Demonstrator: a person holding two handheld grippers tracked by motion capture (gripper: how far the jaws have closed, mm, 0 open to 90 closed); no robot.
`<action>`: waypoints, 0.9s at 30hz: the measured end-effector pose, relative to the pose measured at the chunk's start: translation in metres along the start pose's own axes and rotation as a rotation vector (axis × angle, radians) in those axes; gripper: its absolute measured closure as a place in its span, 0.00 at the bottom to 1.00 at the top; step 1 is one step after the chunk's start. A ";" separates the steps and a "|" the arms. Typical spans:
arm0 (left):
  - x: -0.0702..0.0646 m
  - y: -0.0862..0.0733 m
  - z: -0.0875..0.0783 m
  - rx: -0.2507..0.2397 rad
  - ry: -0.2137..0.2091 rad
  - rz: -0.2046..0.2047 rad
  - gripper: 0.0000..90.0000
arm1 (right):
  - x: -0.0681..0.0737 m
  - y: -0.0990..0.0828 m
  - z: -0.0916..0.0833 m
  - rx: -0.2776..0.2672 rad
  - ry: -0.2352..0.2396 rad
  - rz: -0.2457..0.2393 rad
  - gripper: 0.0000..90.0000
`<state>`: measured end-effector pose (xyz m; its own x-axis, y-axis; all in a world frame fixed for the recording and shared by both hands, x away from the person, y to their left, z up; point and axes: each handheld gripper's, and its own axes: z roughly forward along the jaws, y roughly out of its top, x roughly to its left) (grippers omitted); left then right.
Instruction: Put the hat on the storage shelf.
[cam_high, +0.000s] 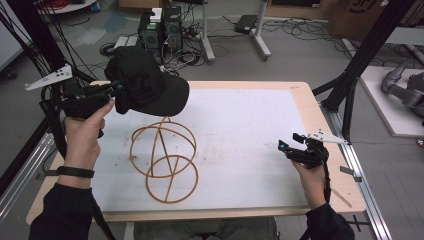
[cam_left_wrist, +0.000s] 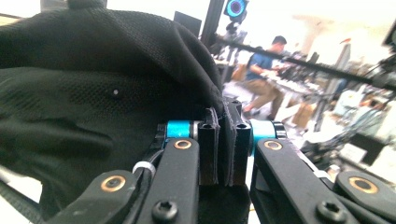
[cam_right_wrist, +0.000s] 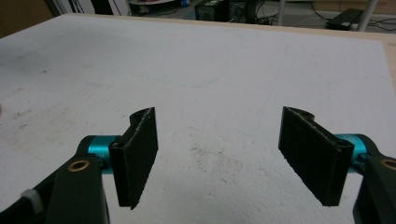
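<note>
A black cap (cam_high: 147, 82) hangs in the air over the table's left half, just above a round wire hat stand (cam_high: 165, 157) of orange-tan rings. My left gripper (cam_high: 116, 92) is shut on the cap's rear edge. In the left gripper view the black fabric (cam_left_wrist: 93, 102) is pinched between the two pads (cam_left_wrist: 208, 149), and the gripper (cam_left_wrist: 227, 149) has no gap left. My right gripper (cam_high: 290, 146) rests low near the table's right edge, far from the cap. Its jaws stand wide apart (cam_right_wrist: 217, 158) over bare white surface, holding nothing.
A white mat (cam_high: 240, 130) covers the wooden table (cam_high: 307, 100). Black frame posts (cam_high: 360, 65) stand at the right and left of the table. Computers and cables (cam_high: 165, 30) lie on the floor behind it. People work at benches (cam_left_wrist: 280, 74) in the background.
</note>
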<state>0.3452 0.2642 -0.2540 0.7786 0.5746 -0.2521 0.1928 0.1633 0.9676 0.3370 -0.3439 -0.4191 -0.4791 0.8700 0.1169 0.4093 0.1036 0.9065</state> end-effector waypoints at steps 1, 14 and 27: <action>-0.001 0.001 -0.001 -0.011 -0.010 -0.008 0.95 | 0.000 0.000 0.000 0.001 0.000 0.000 0.31; -0.032 0.012 -0.001 -0.061 -0.094 -0.038 0.95 | 0.002 0.001 0.002 0.002 0.006 -0.004 0.31; -0.078 0.017 -0.013 -0.057 -0.182 -0.037 0.95 | 0.003 0.001 0.002 0.001 0.008 -0.002 0.31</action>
<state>0.2805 0.2328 -0.2181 0.8678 0.4139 -0.2750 0.1928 0.2296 0.9540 0.3377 -0.3404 -0.4186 -0.4861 0.8659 0.1178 0.4091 0.1063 0.9063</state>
